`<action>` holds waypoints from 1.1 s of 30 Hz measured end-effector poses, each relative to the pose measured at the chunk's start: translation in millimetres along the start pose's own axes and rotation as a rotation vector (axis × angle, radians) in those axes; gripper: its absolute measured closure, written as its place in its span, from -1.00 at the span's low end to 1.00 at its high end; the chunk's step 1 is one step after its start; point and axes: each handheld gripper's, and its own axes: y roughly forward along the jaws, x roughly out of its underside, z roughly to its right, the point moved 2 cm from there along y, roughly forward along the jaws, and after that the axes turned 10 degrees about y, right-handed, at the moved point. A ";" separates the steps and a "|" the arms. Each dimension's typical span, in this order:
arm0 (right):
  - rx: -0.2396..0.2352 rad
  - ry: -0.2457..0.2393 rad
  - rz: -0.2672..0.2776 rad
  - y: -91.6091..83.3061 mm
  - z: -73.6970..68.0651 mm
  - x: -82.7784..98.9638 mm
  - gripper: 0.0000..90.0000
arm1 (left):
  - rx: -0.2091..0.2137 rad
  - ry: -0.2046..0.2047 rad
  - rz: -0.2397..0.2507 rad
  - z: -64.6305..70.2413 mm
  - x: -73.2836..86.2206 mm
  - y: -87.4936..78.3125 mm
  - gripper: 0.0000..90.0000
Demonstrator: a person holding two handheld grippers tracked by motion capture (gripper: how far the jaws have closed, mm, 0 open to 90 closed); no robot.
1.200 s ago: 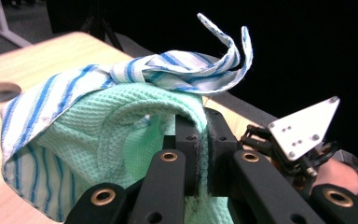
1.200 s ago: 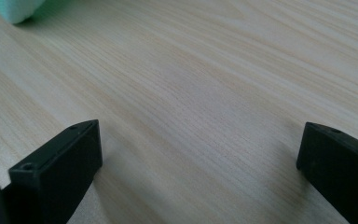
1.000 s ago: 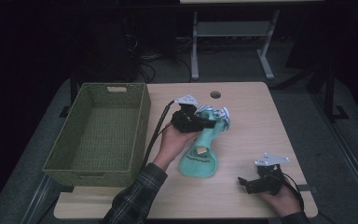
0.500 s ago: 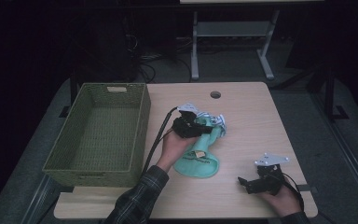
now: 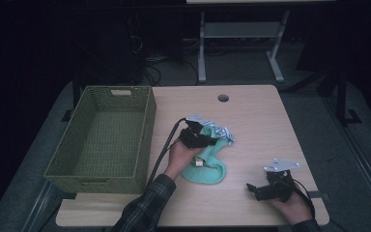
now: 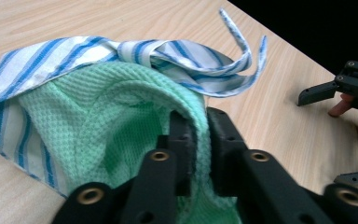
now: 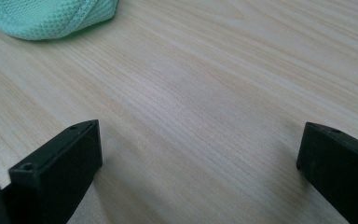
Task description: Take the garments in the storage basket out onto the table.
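Left gripper (image 5: 204, 138) at frame centre in the high view, jaws nearly together, pinching a fold of green cloth (image 5: 207, 166) and just easing apart, fabric between the pads. Green cloth long axis upper right to lower left, wide end toward bottom of frame; striped cloth (image 5: 218, 131) bunched over its upper end, at the jaw tips. Woven basket (image 5: 145, 140) just left of the hand, nearest wall close by, so carry runs leftward. Right gripper (image 5: 257, 189) at lower right, jaws spread wide over bare table (image 7: 205, 102), well apart from both cloths; left hand far nearer.
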 end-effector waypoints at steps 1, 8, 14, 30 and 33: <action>0.000 0.000 0.000 0.0 0.0 0.0 -1.00 | 0.001 -0.001 0.006 0.8 -0.8 -1.1 0.66; 0.000 -0.002 0.000 0.0 0.1 0.0 -1.00 | -0.049 0.043 0.001 7.9 -7.6 -22.2 0.13; 0.001 -0.001 0.000 0.0 0.1 0.0 -1.00 | -0.074 0.057 0.009 10.3 -0.9 -44.8 0.08; 0.000 -0.002 0.000 0.0 0.1 0.0 -1.00 | -0.109 0.094 -0.115 38.2 46.4 -63.9 0.99; 0.000 -0.002 0.000 0.0 0.1 -0.1 -1.00 | -0.103 0.102 -0.130 42.2 50.4 -63.6 0.99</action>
